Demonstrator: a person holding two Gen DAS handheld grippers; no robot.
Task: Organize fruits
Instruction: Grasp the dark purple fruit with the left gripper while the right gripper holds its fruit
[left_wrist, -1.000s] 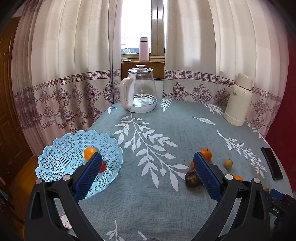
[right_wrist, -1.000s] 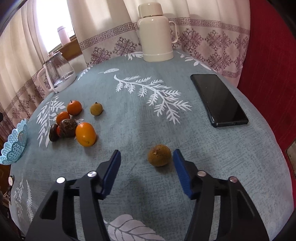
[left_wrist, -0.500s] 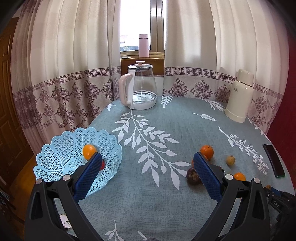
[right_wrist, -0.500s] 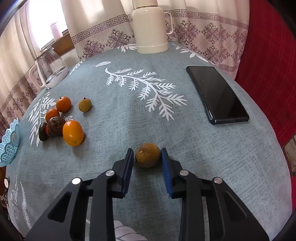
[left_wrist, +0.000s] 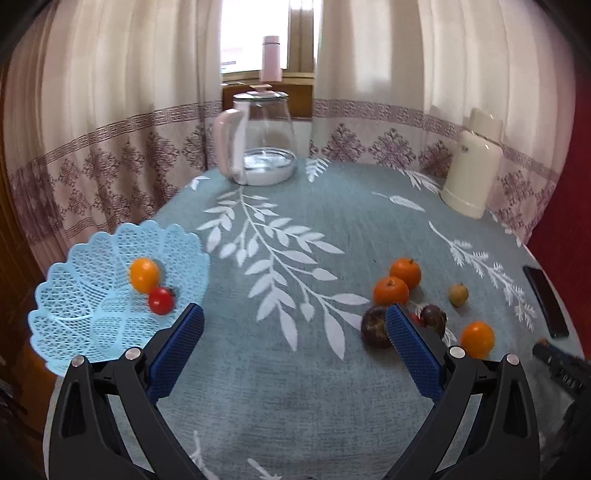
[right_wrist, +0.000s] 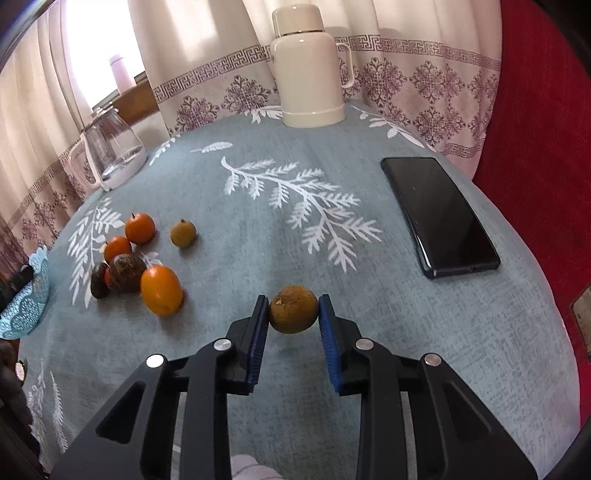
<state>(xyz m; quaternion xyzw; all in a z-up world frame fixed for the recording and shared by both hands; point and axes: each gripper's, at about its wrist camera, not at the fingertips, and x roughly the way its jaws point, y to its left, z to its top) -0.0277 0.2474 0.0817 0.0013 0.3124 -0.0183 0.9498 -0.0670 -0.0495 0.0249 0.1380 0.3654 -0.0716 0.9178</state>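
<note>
Fruits are split between two spots right now. Your right gripper has its blue pads pressed on both sides of a brownish round fruit, bottom centre of the right wrist view, and I can't tell if it's touching the cloth or just off it. To the left of it sits a loose bunch: an oval orange fruit, two dark ones and two small oranges, plus a little yellowish fruit a bit apart. Your left gripper hangs wide open, holding nothing. In its view, the light blue basket is at lower left with an orange fruit and a red tomato touching inside. A black phone lies at the right
</note>
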